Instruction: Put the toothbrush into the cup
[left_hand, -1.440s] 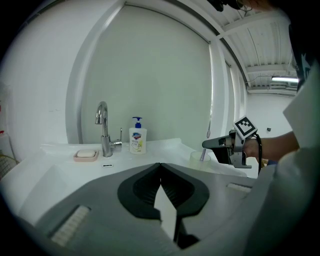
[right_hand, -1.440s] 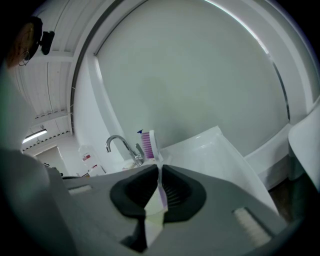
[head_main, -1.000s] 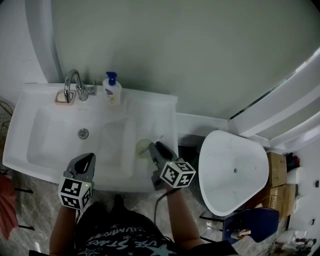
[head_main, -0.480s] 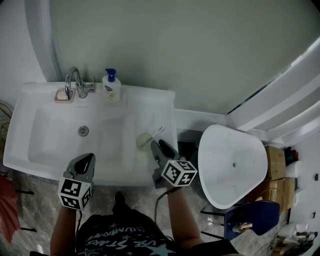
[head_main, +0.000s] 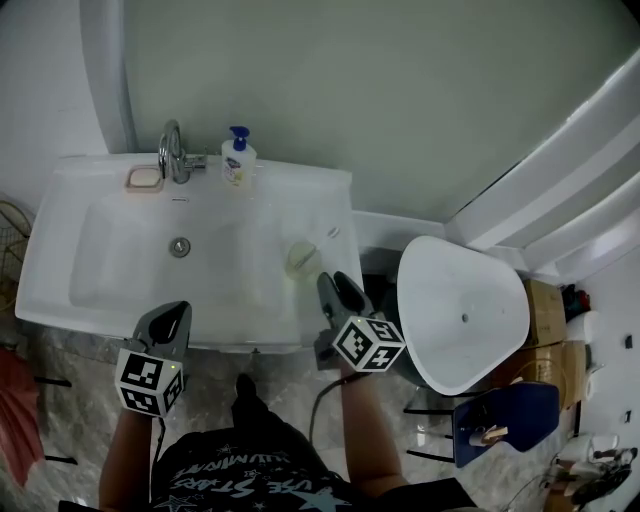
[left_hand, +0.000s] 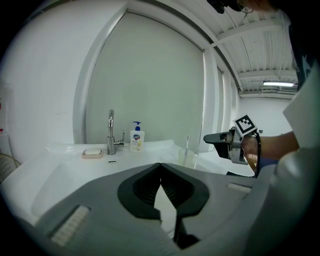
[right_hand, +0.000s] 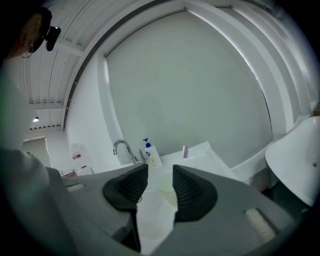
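A pale translucent cup (head_main: 301, 259) stands on the right part of the white sink (head_main: 70, 260), with the toothbrush (head_main: 330, 234) leaning in it, head up and to the right. My right gripper (head_main: 334, 284) is just in front of the cup, off the sink's front edge, open and with nothing between its pads. In the right gripper view the cup (right_hand: 167, 187) shows through the gap of the right gripper (right_hand: 160, 170). My left gripper (head_main: 172, 315) hangs at the sink's front edge, shut and empty. The left gripper view shows the left gripper (left_hand: 160, 165), the cup (left_hand: 186, 157) and the right gripper (left_hand: 212, 139).
At the back of the sink stand a chrome tap (head_main: 172, 150), a soap bottle (head_main: 238, 160) and a soap dish (head_main: 144, 180). A white toilet (head_main: 465, 325) sits right of the sink, with a blue chair (head_main: 505, 420) and cardboard boxes (head_main: 548, 340) beyond.
Both grippers have drawn back from the sink toward the person. The right one opened and came away from the cup, leaving the toothbrush standing in it.
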